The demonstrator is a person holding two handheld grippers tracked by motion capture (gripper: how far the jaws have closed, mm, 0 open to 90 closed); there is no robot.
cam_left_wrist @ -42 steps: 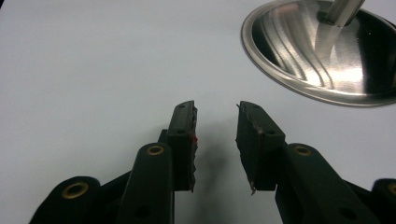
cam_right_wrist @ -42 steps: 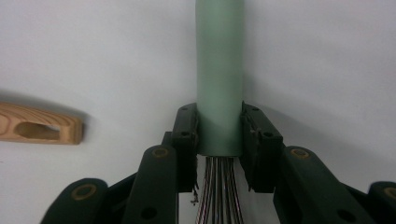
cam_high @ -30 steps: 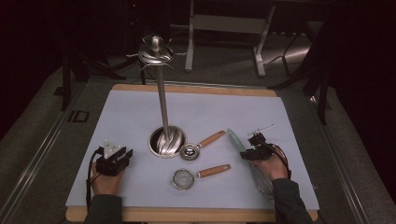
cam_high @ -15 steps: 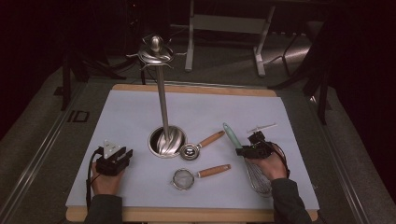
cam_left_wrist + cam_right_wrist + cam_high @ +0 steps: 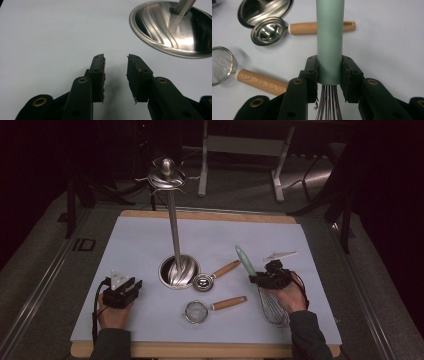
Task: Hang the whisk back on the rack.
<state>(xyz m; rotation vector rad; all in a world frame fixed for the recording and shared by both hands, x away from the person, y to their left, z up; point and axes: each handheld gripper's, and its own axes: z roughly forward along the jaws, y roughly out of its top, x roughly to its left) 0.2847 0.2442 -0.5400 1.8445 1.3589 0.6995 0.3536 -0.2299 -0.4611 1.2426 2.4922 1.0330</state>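
**Whisk gripped at the handle base, ahead of transfer to the hanging stand**

The step in hand appears to be the pick-up of the whisk, which lies at the near right of the surface; its wire head points toward the person and its mint-green handle slants toward the far left. The right claw is closed on the whisk, its two jaws pressed against opposite sides of the handle, just above the point where the wires enter it. In the right gripper view the handle stands straight up between the jaws, so the hold looks centred.

The left claw is partly open and holds nothing. It hovers over bare surface at the near left, close to the round steel base of the utensil stand but not touching it.

The next move, as a judgement, calls for lifting the whisk clear of the surface and carrying it toward the hooks at the stand's top. The path should avoid the measuring scoop and the small strainer, which lie between whisk and stand. Whether the handle end carries a hanging loop cannot be told.
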